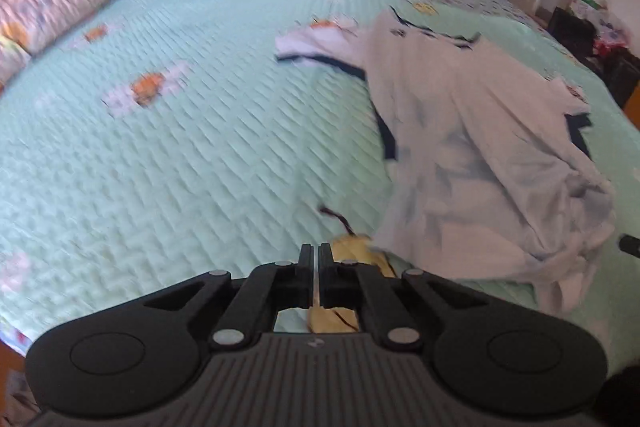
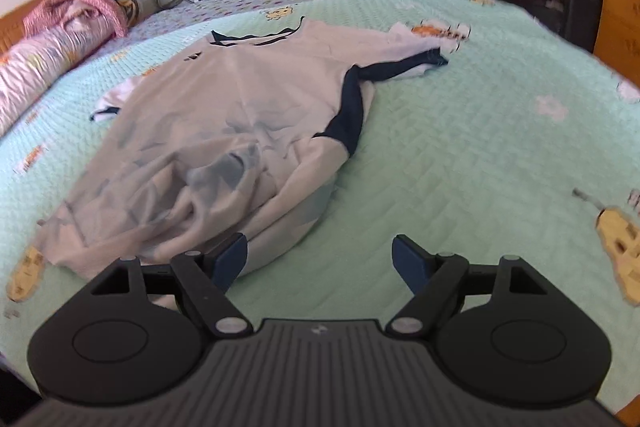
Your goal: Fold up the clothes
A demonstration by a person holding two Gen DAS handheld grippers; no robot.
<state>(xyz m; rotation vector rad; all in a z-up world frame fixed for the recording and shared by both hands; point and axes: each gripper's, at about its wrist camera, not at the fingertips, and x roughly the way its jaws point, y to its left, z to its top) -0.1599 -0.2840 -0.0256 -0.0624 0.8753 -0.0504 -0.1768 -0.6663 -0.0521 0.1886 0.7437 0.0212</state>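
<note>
In the left wrist view the left gripper (image 1: 316,251) is clenched tight with no cloth visibly between its jaws, over the green bedspread (image 1: 180,155); the pale shirt (image 1: 460,131) lies to its right, collar toward the bed's far edge. In the right wrist view the right gripper (image 2: 319,253) stands wide and empty, its left finger (image 2: 230,255) just at the rumpled hem. Only this view shows the whole shirt, lengthwise near-to-far, dark-trimmed sleeve (image 2: 416,65) toward the bed's right edge.
</note>
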